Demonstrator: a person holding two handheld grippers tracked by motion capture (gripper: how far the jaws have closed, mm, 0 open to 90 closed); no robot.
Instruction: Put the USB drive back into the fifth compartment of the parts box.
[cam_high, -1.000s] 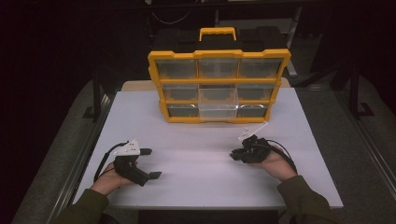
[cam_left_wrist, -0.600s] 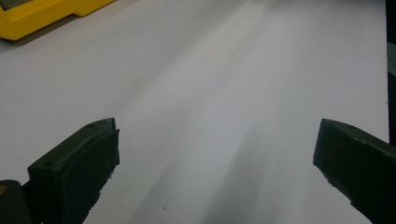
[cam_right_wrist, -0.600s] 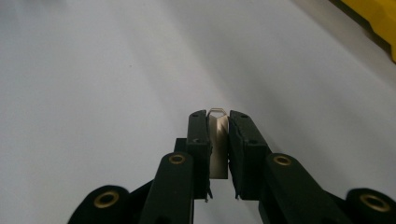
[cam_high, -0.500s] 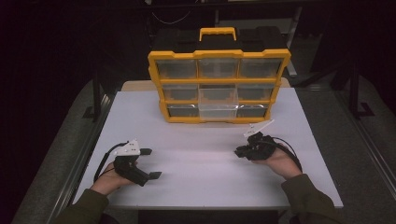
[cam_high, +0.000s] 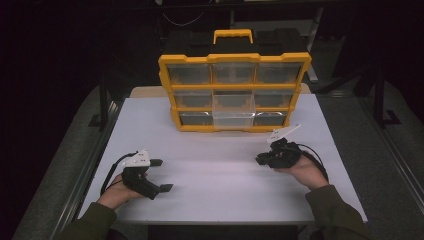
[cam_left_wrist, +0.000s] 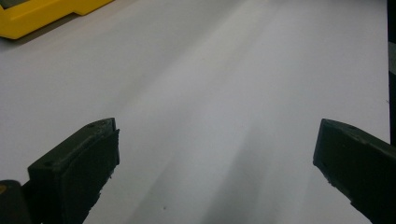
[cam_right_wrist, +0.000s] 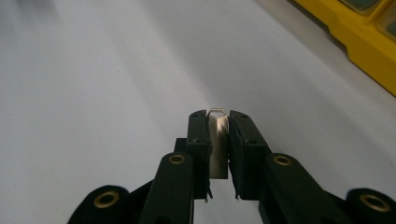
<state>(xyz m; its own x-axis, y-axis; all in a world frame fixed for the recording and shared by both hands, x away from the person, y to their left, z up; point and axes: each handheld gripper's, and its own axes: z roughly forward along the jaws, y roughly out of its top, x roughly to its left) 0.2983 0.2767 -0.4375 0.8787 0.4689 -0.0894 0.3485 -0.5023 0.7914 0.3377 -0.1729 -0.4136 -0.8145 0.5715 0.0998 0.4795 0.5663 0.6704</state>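
Note:
A yellow organizer box (cam_high: 234, 92) with clear drawers and a handle on top stands upright at the back of the white table (cam_high: 220, 200). Its yellow edge shows in the left gripper view (cam_left_wrist: 28, 16) and the right gripper view (cam_right_wrist: 359, 51). My left gripper (cam_high: 161, 175) rests at the front left, jaws wide open (cam_left_wrist: 217, 135) over bare table. My right gripper (cam_high: 260, 161) sits at the front right, pointing left. In its own view it (cam_right_wrist: 218, 116) is shut on a small pale flat piece (cam_right_wrist: 218, 149) with a thin metal loop at its tip.
The table's front edge runs just behind both hands. Grey floor and dark frame legs (cam_high: 102, 105) flank the table on either side. A wide bare strip of tabletop lies between the grippers and the organizer.
The right hand has drifted slightly to the right and a little toward the organizer. The left hand has stayed still.

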